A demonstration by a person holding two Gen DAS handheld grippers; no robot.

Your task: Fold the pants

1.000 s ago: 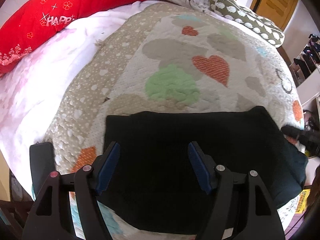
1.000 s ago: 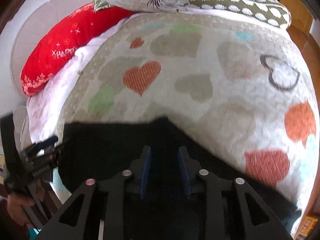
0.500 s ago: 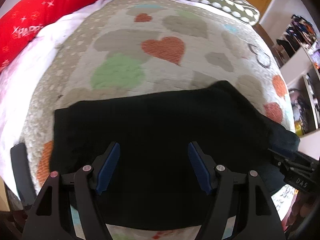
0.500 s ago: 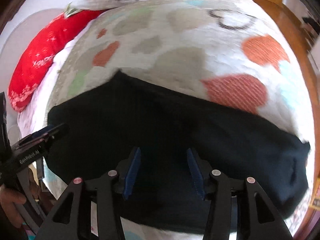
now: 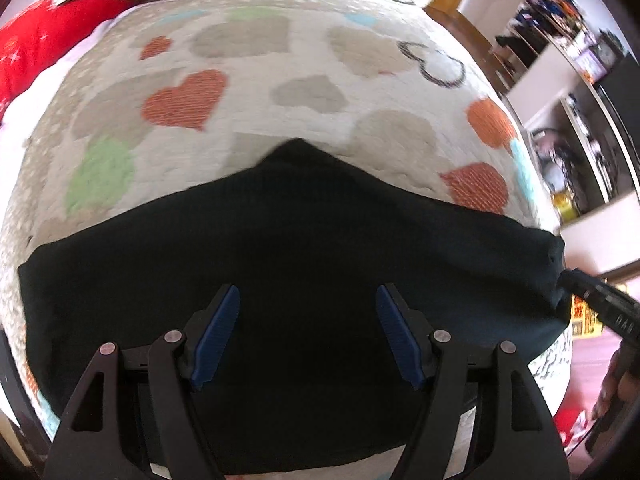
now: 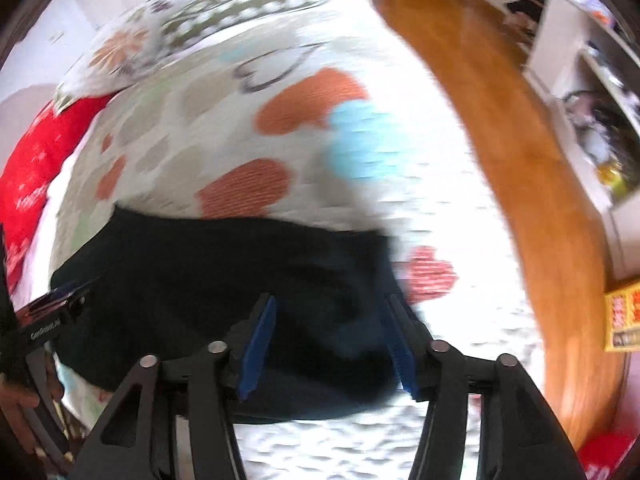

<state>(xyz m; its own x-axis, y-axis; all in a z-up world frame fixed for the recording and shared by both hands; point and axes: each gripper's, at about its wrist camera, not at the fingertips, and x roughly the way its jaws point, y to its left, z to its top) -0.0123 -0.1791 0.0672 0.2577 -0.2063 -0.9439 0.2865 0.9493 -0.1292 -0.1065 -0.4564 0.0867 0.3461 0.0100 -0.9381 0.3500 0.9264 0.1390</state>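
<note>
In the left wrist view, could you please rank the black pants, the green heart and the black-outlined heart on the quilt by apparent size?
1. black pants, by far the largest, though nearest the camera.
2. green heart.
3. black-outlined heart, which is farther off, so its rank against the green one is unsure.

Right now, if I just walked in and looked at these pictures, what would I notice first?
First you'd spot the black pants lying across the near part of the heart-patterned quilt. The left gripper hangs open above their middle, and the right gripper, whose jaws have just been opening, sits over their end with nothing pinched. Then the bright red pillow at the far left edge of the bed would catch your eye.
</note>
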